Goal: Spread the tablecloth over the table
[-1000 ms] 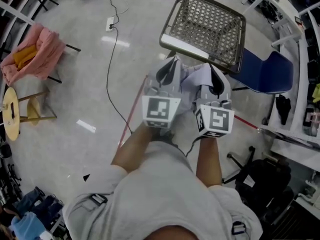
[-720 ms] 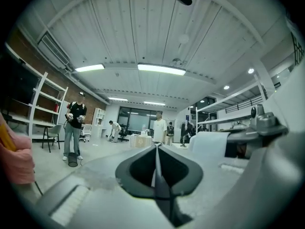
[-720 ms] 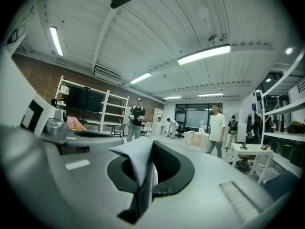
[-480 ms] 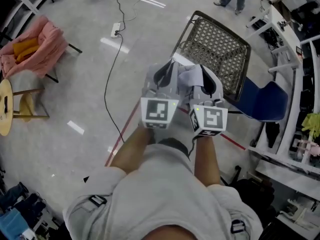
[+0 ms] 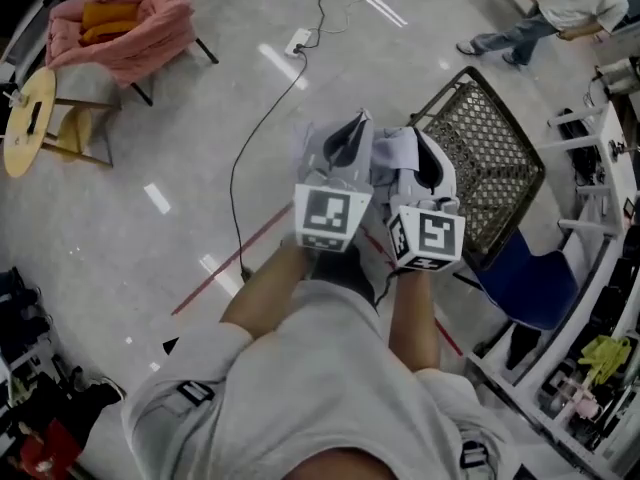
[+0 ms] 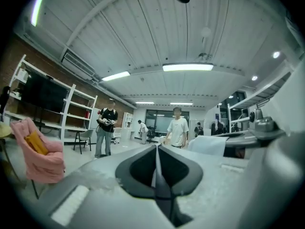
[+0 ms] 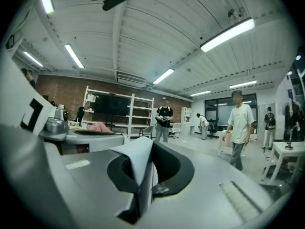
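I hold both grippers close together, raised in front of my chest. A pale lavender tablecloth [image 5: 390, 153] is bunched between them. My left gripper [image 5: 343, 138] is shut on a thin edge of the cloth [image 6: 155, 168], which stands pinched between its dark jaws. The right gripper [image 5: 427, 158] is shut on a folded corner of the cloth [image 7: 136, 168] that sticks up out of its jaws. The table [image 5: 492, 173], with a dark wire-mesh top, stands ahead and to the right of the grippers. Most of the cloth is hidden behind the grippers.
A blue chair [image 5: 530, 286] stands beside the table, with white shelving [image 5: 610, 218] at the right edge. A chair draped in pink cloth [image 5: 125, 23] and a round wooden stool [image 5: 30, 118] stand far left. A cable and power strip [image 5: 297, 40] lie on the floor. A person [image 5: 560, 3] stands beyond the table.
My view has swung left, so the mesh table has slid from ahead to the right of the grippers. Both grippers stay together, still shut on the cloth.
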The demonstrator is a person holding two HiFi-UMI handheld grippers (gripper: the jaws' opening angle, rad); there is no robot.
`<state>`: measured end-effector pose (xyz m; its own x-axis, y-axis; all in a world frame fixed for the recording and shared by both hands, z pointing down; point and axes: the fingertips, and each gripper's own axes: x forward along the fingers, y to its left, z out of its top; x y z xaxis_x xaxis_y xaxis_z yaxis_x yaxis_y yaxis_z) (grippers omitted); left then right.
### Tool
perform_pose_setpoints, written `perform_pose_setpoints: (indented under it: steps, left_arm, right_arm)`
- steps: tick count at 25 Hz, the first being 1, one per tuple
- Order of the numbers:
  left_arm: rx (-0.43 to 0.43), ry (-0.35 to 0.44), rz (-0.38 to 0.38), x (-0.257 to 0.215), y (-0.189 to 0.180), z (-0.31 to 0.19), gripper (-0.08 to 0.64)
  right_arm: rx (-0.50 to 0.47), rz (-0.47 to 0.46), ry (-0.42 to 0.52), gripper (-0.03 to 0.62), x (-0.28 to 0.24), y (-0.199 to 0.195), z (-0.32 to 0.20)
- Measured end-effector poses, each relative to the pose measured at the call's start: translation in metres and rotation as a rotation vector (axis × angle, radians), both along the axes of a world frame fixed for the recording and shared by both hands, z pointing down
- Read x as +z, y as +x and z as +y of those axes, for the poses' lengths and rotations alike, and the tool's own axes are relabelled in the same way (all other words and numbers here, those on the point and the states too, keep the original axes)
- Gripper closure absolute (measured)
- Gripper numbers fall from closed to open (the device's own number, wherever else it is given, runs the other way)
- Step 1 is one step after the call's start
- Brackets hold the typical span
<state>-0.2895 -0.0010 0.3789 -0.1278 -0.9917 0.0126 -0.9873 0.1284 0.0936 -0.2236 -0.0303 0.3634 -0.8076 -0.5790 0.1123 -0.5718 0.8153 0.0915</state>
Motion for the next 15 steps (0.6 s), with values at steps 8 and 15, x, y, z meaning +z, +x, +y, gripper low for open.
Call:
perform_pose_setpoints:
  steps: [8, 15]
  left_arm:
    - [-0.173, -0.049, -0.021, 0.005, -0.051, -0.066, 0.537]
    - [-0.277, -0.056, -0.026, -0.007, -0.063, -0.118, 0.537]
  right_arm:
    - [-0.199, -0.029, -0.072, 0.586, 0.011, -0.065, -0.079]
    - [-0.289, -0.040, -0.082, 0.586, 0.002, -0.076, -0.145]
